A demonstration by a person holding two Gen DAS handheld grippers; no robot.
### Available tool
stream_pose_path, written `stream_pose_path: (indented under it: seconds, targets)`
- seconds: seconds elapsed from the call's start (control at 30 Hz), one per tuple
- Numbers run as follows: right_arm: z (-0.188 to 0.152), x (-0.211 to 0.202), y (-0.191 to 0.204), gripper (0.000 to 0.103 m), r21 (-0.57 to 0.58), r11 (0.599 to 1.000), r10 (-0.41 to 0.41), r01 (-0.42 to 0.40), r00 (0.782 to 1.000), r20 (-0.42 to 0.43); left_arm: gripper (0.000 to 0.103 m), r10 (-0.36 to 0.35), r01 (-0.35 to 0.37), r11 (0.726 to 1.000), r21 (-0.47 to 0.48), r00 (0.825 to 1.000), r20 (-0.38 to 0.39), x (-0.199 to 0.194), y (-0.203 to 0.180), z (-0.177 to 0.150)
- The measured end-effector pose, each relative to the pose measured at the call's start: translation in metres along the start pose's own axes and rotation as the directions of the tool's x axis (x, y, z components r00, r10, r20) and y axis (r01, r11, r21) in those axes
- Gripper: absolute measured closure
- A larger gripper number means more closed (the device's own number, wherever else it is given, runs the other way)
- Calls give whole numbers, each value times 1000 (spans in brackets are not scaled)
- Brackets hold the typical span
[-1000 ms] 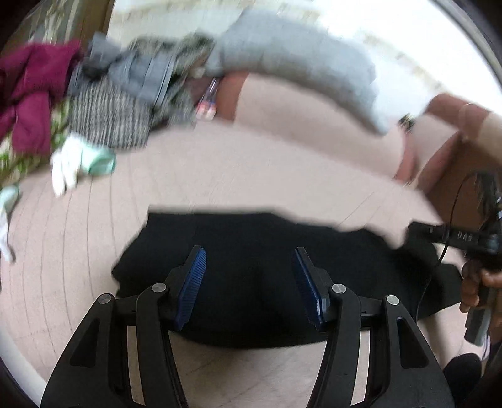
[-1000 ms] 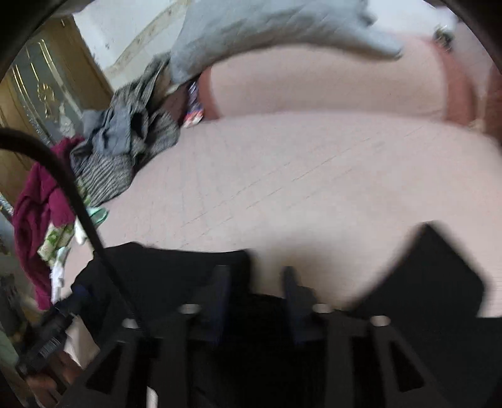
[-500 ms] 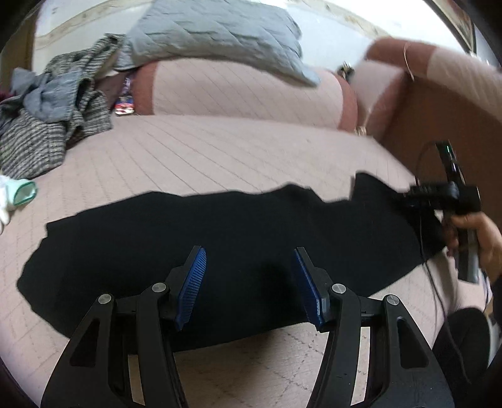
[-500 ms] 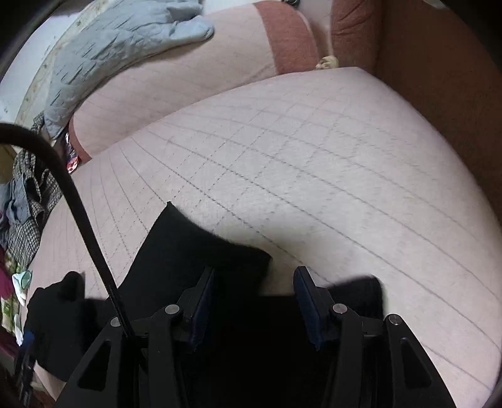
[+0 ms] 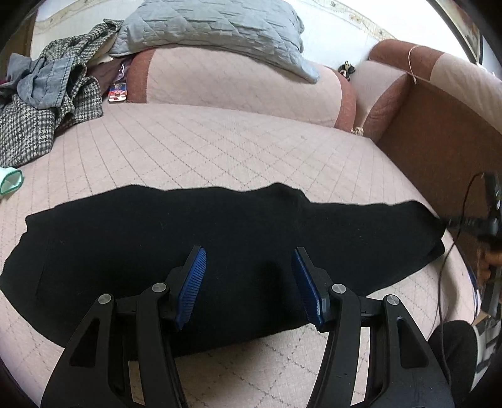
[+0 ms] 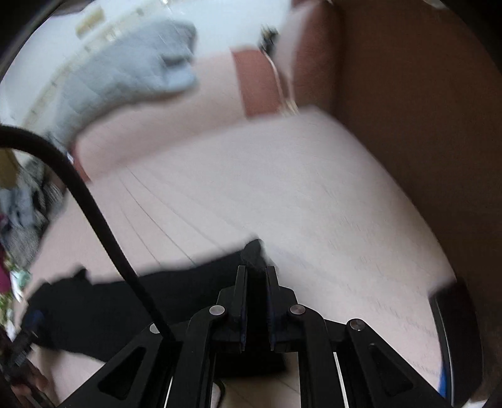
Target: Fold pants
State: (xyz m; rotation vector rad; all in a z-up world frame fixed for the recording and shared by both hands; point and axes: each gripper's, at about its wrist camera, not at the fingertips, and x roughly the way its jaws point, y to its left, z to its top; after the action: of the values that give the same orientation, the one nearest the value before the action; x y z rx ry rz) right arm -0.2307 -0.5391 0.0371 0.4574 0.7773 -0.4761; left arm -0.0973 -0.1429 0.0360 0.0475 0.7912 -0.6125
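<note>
across the sofa seat (image 5: 219, 147) the pants (image 5: 157, 238) lie lengthwise left to right; my right gripper (image 6: 256, 273) pinches their right end, my left gripper (image 5: 249, 266) hangs released over their middle

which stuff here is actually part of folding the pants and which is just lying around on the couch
Part of the job:
black pants, spread flat on the couch seat
left gripper, open above the pants
right gripper, shut on the pants' end

Just lying about:
grey quilted pillow
checked jacket
grey-blue garment
small printed packet
</note>
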Motion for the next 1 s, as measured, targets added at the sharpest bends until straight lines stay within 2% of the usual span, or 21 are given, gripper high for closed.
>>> stream_pose_path:
  seconds: [0.03, 0.1, 0.13, 0.2, 0.33, 0.43, 0.53, 0.57, 0.63, 0.67, 0.7, 0.9, 1.0]
  targets:
    - [-10, 13, -6, 94, 4, 1000, -23, 24, 997, -70, 47, 3, -3, 1000, 0, 1000, -2, 0, -1, -1]
    - [-21, 20, -8, 94, -15, 999, -50, 48, 993, -105, 47, 6, -6, 1000, -2, 1000, -5, 1, -2, -1]
    - [-24, 16, -5, 94, -38, 998, -61, 58, 995, -78, 47, 4, -4, 1000, -4, 1000, -5, 0, -2, -1]
    - [-23, 9, 3, 94, -83, 994, -74, 67, 994, -81, 47, 6, -6, 1000, -7, 1000, -6, 1, -1, -2]
    - [-20, -22, 19, 96, -167, 984, -70, 67, 998, -7, 47, 9, -9, 1000, -3, 1000, -15, 3, -3, -3]
    - [-26, -25, 5, 96, -140, 988, -61, 60, 998, -3, 47, 18, -18, 1000, 8, 1000, -17, 4, -5, -4]
    - [-45, 4, -14, 95, -99, 993, -72, 60, 990, -119, 47, 28, -28, 999, 16, 1000, -9, 3, -7, -4]
    - [-50, 6, -19, 93, -68, 997, -49, 41, 991, -121, 47, 31, -31, 999, 15, 1000, -6, 2, -6, -4]
    - [-51, -6, -28, 78, -5, 1000, -5, 5, 996, -89, 47, 22, -22, 1000, 6, 1000, 0, -1, -4, -4]
    - [-51, -9, -29, 64, 12, 1000, 1, 0, 996, -85, 47, 21, -21, 1000, 4, 1000, 2, -1, -3, -4]
    - [-51, -17, -31, 61, 34, 999, 14, -12, 998, -62, 47, 21, -21, 1000, -2, 1000, 5, -3, -2, -3]
    - [-45, -44, -12, 59, 7, 998, 69, -69, 997, 17, 47, 10, -9, 999, -42, 999, 34, -12, 6, 1]
    - [-42, -47, 1, 59, 24, 991, 129, -130, 991, 35, 47, 4, -1, 998, -64, 999, 42, -15, 11, 3]
